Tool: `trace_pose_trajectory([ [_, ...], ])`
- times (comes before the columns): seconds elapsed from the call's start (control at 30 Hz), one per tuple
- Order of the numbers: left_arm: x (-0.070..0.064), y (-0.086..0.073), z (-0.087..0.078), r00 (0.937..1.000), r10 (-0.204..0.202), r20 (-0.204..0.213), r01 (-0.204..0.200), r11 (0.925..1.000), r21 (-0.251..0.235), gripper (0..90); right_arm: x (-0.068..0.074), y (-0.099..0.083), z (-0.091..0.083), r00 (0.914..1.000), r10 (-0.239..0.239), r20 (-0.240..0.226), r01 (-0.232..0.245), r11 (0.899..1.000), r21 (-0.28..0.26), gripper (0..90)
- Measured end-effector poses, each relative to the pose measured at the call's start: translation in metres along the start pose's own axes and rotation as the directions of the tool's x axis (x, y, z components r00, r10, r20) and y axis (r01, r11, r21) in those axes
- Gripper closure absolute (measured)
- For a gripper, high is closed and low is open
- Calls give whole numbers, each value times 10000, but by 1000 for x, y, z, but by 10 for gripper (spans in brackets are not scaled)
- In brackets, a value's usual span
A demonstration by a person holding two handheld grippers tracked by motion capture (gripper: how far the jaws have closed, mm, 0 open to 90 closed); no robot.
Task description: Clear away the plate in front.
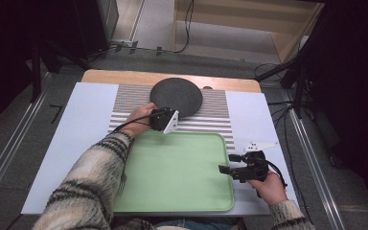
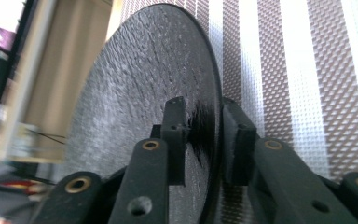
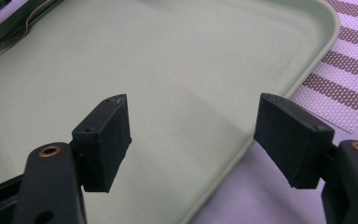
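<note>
A dark round disc [image 1: 176, 96] lies on the striped mat [image 1: 215, 108] at the back of the table. My left gripper [image 1: 168, 114] is at its near left edge. In the left gripper view the disc [image 2: 135, 102] stands edge-on between the jaws, and my left gripper [image 2: 204, 140] is shut on its rim. My right gripper [image 1: 226, 168] hangs at the right rim of the light green tray [image 1: 177, 167]. Seen from the right gripper view, my right gripper [image 3: 193, 126] is open over the tray [image 3: 177, 70] with nothing between its fingers.
The tray sits at the table's near middle on a white sheet [image 1: 86, 120]. A small dark object [image 1: 207, 87] peeks out behind the disc. The wooden table edge [image 1: 120, 76] runs along the back, with cables and metal frames on the floor beyond.
</note>
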State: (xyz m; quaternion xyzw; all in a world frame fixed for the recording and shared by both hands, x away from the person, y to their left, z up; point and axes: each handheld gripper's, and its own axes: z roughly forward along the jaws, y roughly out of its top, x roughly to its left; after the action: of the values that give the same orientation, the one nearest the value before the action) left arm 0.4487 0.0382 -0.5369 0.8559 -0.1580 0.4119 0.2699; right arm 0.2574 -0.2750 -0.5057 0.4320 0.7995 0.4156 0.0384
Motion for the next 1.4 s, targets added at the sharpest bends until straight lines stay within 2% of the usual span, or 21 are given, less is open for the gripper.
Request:
trace_pose_trajectory([
  [0.1,-6,5,0,9948,885,-497,-864,9953,443,809,0,0,-1,10000,12,-12,-12,10000,-24,251],
  [0.2,-8,8,-1,9898,1128,-869,-1077,9923,610,832,-1,-1,-1,10000,22,5,-22,10000,-17,251],
  [0.3,-5,13,-5,9838,1187,-1344,-1100,9914,703,868,-1,-1,-1,10000,32,14,-32,10000,31,250],
  [0.33,-1,15,-7,9866,954,-1326,-865,9937,715,878,-1,-1,0,10000,33,14,-33,10000,49,250],
  [0.37,2,15,-10,9869,893,-1342,-803,9942,712,880,-1,-1,0,10000,23,15,-23,10000,39,250],
  [0.4,4,16,-12,9869,1023,-1247,-931,9926,774,879,-1,-1,0,10000,15,6,-15,10000,47,251],
  [0.47,2,15,-14,9804,1558,-1204,-1443,9846,985,874,0,-1,0,10000,-4,36,4,10000,98,251],
  [0.53,1,15,-16,9781,1726,-1166,-1584,9798,1217,876,0,-1,1,10000,-23,22,23,9999,133,250],
  [0.63,5,19,-24,9814,1454,-1254,-1286,9828,1326,871,0,-1,1,10000,-8,29,8,9999,129,251],
  [0.77,9,26,-35,9805,1297,-1474,-1117,9859,1242,869,-1,-1,0,10000,40,49,-40,10000,73,251],
  [0.9,11,35,-47,9780,1354,-1585,-1186,9867,1111,866,-2,-1,-1,9999,60,106,-60,10000,6,251],
  [1.17,2,44,-67,9812,891,-1711,-759,9937,825,863,-4,-1,-3,9998,127,155,-126,9999,-50,251],
  [1.4,-7,53,-83,9810,751,-1788,-644,9958,647,855,-5,-1,-2,9997,197,161,-196,9998,-74,251],
])
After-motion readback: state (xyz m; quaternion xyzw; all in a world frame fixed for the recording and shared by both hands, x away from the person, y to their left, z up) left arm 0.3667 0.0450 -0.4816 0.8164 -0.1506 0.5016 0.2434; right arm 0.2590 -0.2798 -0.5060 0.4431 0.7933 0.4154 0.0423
